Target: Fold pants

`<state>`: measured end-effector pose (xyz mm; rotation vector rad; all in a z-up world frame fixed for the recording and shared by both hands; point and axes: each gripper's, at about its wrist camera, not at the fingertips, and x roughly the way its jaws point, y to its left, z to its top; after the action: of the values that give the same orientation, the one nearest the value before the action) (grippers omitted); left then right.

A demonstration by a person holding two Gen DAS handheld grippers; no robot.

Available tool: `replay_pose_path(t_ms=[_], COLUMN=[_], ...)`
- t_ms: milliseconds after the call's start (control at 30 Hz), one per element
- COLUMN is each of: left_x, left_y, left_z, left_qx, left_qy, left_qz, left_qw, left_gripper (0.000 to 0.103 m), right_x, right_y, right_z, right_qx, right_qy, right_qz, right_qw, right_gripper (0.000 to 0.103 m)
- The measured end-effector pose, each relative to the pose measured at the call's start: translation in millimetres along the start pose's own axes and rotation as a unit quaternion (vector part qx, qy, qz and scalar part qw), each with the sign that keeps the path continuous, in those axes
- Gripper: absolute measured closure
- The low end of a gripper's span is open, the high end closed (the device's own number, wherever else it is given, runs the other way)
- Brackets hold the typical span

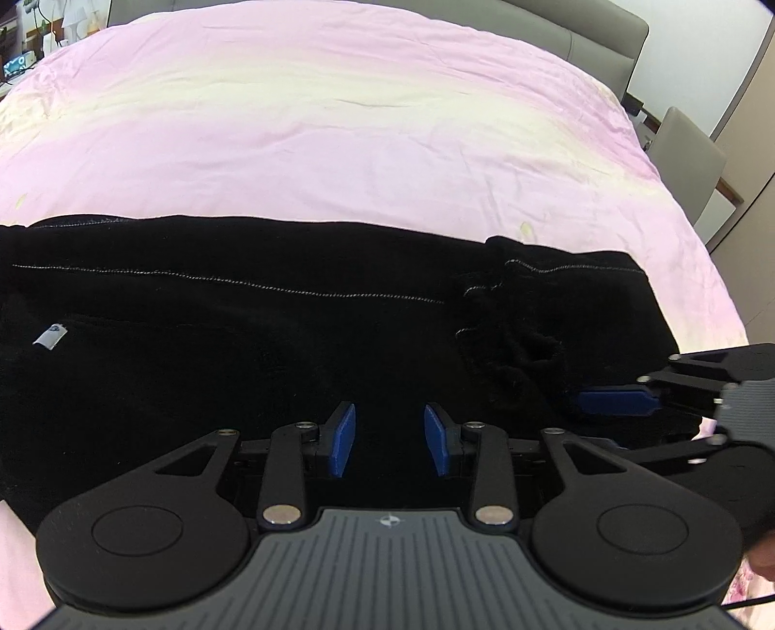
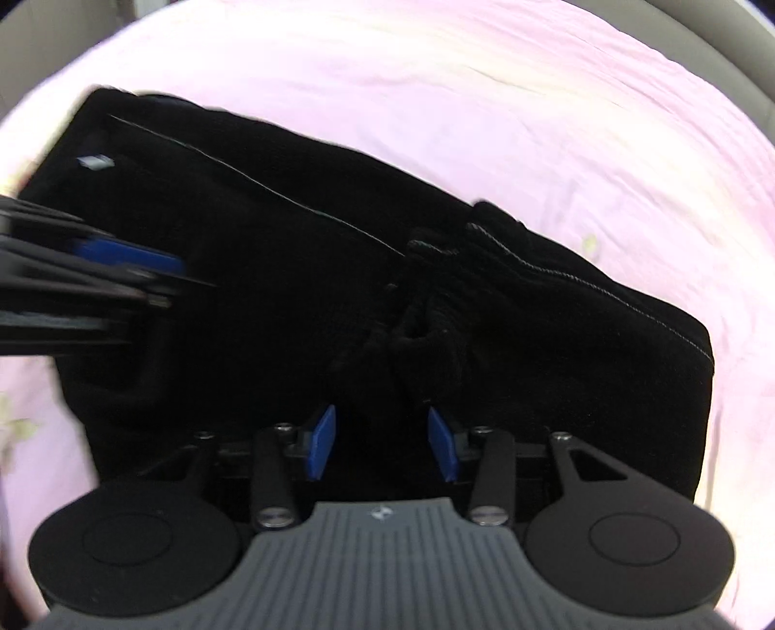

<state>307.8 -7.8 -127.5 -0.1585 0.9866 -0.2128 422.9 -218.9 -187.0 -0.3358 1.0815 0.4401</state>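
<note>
Black pants lie folded lengthwise across a pink bed sheet, with grey stitching lines and a small white label at the left. A bunched, wrinkled part sits right of the middle. My left gripper is open and empty, low over the near edge of the pants. My right gripper is open and empty over the pants just below the bunched part. It also shows in the left wrist view at the right. The left gripper shows blurred at the left of the right wrist view.
The bed's grey headboard runs along the far side. A grey chair stands beyond the bed's right edge. A cluttered shelf is at the far left. The pink sheet spreads beyond the pants.
</note>
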Motion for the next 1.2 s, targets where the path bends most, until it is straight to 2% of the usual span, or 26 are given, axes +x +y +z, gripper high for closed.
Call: replay_pose_path(t_ms=[100,200,333,433,633,767,867,900,967,1133,1200], left_x=[2,3,5,10,23,37,50,55,65,83,90], left_y=[-3,-7,-16,-17,-24,-31,-39,-41,-45,-57,-62], left_z=[4,10,22,34,56,62,60,59,56,44,38], left_qx=[-0.006,-0.011,-0.002,-0.007,-0.015,-0.025,-0.029,-0.031,-0.034,-0.023,-0.018], left_qy=[-0.005,-0.011,-0.02,-0.018,-0.02,-0.004,0.006,0.013,0.028,0.063,0.077], left_qz=[-0.003,-0.014,-0.027,-0.039,-0.061,-0.088,-0.101,-0.105,-0.111,-0.099,-0.083], left_qw=[1.0,0.9998,0.9994,0.999,0.9979,0.9958,0.9944,0.9939,0.9928,0.9928,0.9934], left_gripper=[0.063,0.063,0.063,0.063,0.063,0.063,0.063,0.063,0.063,0.063,0.063], right_x=[-22,-34,-28,-15,10,21,36,41,47,58,59], right_y=[-16,-42,-87,-111,-127,-112,-99,-95,-86,-86,-87], right_z=[1,-1,-8,-15,-18,-11,-10,-12,-19,-30,-32], right_qx=[0.013,0.034,0.092,0.124,0.158,0.169,0.167,0.167,0.165,0.173,0.18], right_qy=[-0.016,-0.029,-0.031,-0.03,-0.042,-0.055,-0.046,-0.039,-0.028,-0.026,-0.029], right_qz=[0.005,-0.028,-0.06,-0.064,-0.015,0.04,0.09,0.102,0.115,0.131,0.134], right_qw=[1.0,0.999,0.994,0.99,0.986,0.983,0.981,0.98,0.979,0.976,0.974], right_gripper=[0.06,0.061,0.067,0.072,0.072,0.072,0.073,0.081,0.086,0.086,0.086])
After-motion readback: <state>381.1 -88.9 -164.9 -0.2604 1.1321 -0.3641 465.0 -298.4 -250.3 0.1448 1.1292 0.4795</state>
